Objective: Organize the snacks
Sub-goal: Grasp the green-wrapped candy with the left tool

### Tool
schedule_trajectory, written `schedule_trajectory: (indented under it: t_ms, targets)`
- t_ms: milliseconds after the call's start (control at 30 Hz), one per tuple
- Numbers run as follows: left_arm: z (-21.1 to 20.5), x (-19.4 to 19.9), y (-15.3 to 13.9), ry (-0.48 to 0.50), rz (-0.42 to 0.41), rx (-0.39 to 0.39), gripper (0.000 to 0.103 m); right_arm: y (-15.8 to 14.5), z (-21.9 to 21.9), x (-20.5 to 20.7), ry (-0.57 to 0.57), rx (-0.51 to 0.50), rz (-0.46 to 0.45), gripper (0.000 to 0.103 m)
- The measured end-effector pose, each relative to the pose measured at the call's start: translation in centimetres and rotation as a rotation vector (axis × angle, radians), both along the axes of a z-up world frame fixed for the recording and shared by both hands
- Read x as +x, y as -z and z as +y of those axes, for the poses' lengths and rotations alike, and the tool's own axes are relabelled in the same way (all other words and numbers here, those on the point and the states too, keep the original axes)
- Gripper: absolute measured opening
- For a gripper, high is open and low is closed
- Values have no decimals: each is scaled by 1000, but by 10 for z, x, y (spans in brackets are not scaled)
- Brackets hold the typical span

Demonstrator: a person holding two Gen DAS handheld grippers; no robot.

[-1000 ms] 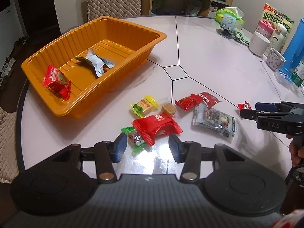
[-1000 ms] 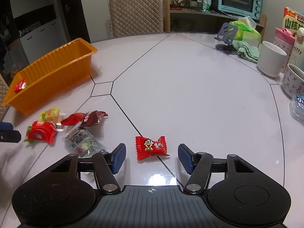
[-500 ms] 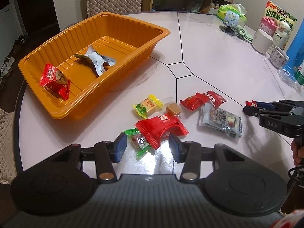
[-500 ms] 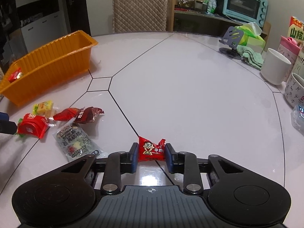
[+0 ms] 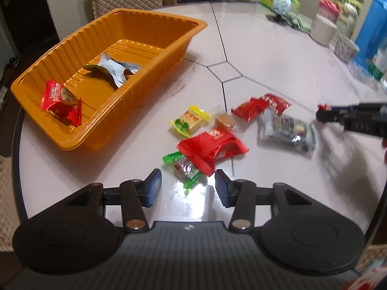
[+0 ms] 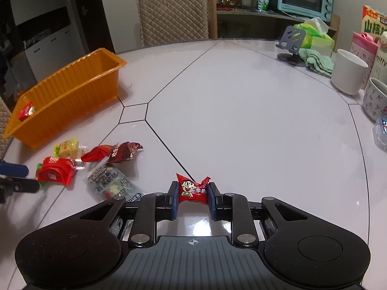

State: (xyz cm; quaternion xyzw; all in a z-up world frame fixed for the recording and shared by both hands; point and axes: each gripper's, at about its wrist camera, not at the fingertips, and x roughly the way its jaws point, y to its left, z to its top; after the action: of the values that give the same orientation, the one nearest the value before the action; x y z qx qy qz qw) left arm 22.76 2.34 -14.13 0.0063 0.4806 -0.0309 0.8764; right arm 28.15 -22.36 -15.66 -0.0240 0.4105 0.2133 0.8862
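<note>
My right gripper [image 6: 192,193] is shut on a small red candy [image 6: 192,189] with a cartoon face, just above the white table. An orange tray [image 5: 150,55] at the left holds a red packet [image 5: 60,102] and a white-blue wrapper [image 5: 113,68]. My left gripper [image 5: 187,186] stands open over the table, its blue pads flanking a green-ended candy [image 5: 186,169] without touching it. Beyond that candy lie a large red packet [image 5: 212,147], a yellow candy [image 5: 189,120], a round brown sweet [image 5: 225,120], a dark red wrapper [image 5: 261,105] and a clear grey packet [image 5: 287,130].
Mugs [image 6: 348,71], a pink bottle, a snack box, a blue carton [image 5: 370,31], a tissue pack and a phone stand [image 6: 291,44] crowd the table's right and far edge. A quilted chair [image 6: 173,15] stands behind the table. The right gripper's tip [image 5: 350,118] shows at the left wrist view's right edge.
My right gripper's jaws closed from wide apart onto the red cartoon candy, crumpling its wrapper. The left gripper stayed open and shifted only slightly; its view has tilted a little.
</note>
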Motion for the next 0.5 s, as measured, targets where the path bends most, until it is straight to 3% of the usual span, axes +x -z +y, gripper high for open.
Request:
schedule_trajectory:
  t_ms: [500]
  targets:
    - [2, 19, 12, 51, -14, 5, 43, -1, 1, -10, 41, 4, 28, 25]
